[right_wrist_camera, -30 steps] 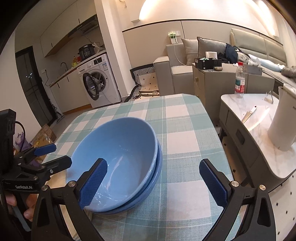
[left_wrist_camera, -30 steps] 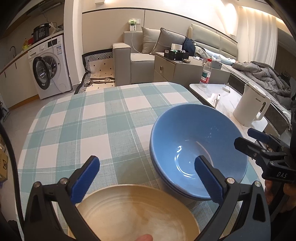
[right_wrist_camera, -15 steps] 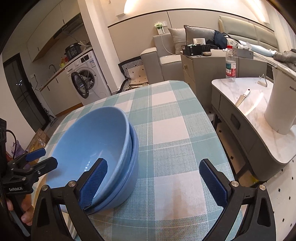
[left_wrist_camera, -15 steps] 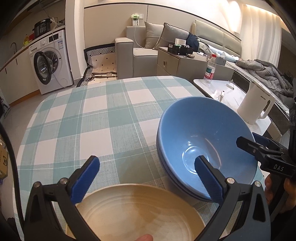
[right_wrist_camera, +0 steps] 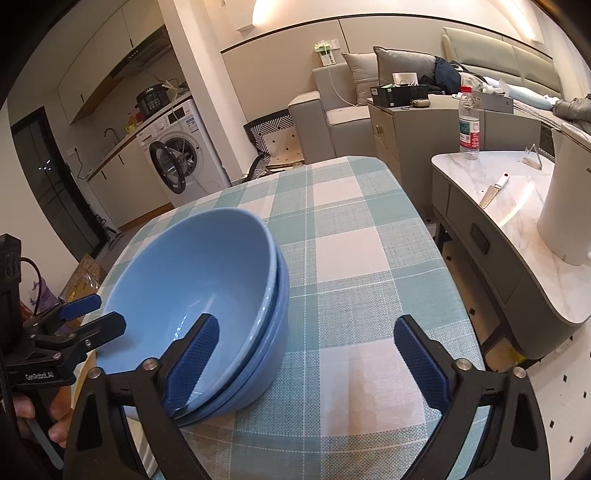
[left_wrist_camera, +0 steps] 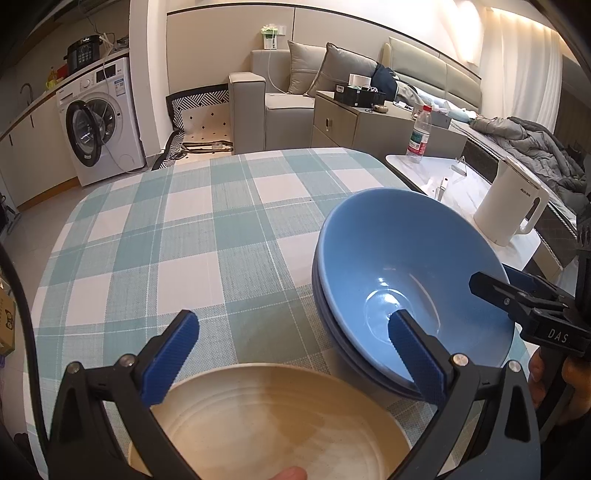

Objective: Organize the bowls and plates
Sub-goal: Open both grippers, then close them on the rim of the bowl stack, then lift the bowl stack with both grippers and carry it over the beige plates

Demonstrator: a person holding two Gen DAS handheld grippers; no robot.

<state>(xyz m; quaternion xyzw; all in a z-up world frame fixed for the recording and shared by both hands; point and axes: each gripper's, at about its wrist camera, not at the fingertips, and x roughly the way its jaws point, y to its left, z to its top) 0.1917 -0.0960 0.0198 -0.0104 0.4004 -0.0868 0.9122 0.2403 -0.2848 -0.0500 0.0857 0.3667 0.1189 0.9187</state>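
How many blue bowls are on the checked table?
2. They are nested in one stack: the upper blue bowl sits tilted inside the lower blue bowl, whose rim shows beneath it. A third bowl hidden under them cannot be excluded.

1. both views are bright enough, with warm indoor light.
2. the light comes from a wall lamp [right_wrist_camera: 273, 11] high on the wall, and in the left wrist view from a glowing strip above the curtain [left_wrist_camera: 517, 48].
3. the lamp spots are overexposed, almost white.
4. there is glare on the inside of the blue bowls [left_wrist_camera: 391, 302] and a shine on the marble counter [right_wrist_camera: 517, 210].
5. shadows on the checked tablecloth [left_wrist_camera: 192, 236] are soft and weak.
6. strong fisheye distortion bends straight lines at the edges, and the corners are black.
7. the focus is sharp, without motion blur.
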